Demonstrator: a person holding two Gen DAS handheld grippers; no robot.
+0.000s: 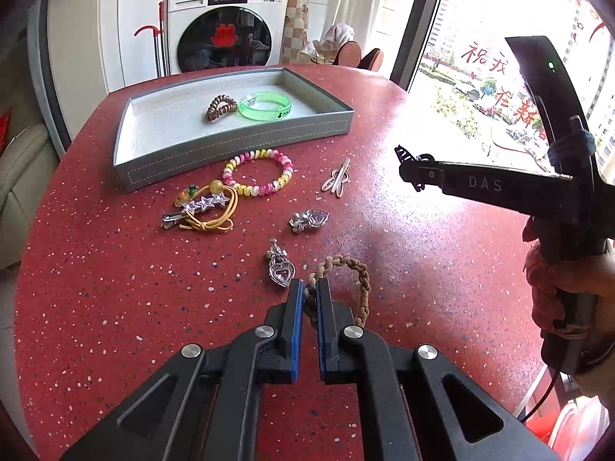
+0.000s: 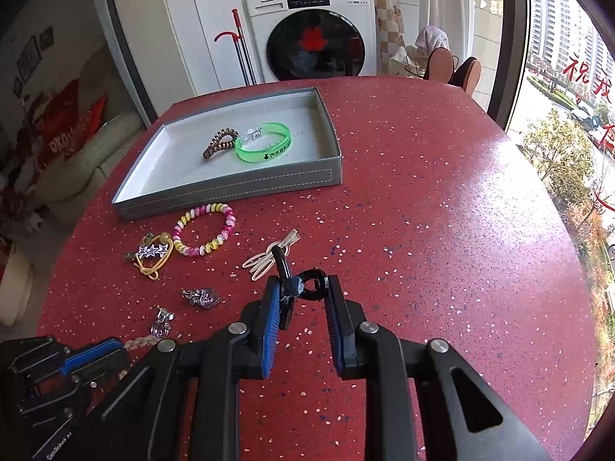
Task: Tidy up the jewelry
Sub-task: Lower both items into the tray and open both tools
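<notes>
Two grips, braided band [image 1: 348, 280] pointing away, black clip [image 2: 303, 288] crosswise

Both wrist views close, angled down over red table [image 1: 115, 288], perhaps side by side, sharing grey tray [image 2: 230, 188]

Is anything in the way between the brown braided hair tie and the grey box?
Yes. The left tongs hold the braided tie; heart charms, clips and a pink-yellow bracelet lie on the table before the grey box. Above them nothing blocks.

Our left gripper [image 1: 310, 288] with jaws pinching a tan braided cord bracelet [image 1: 351, 274], our silver heart pendant [image 1: 281, 269] beside it, red speckled worktop [image 1: 115, 288]
</notes>
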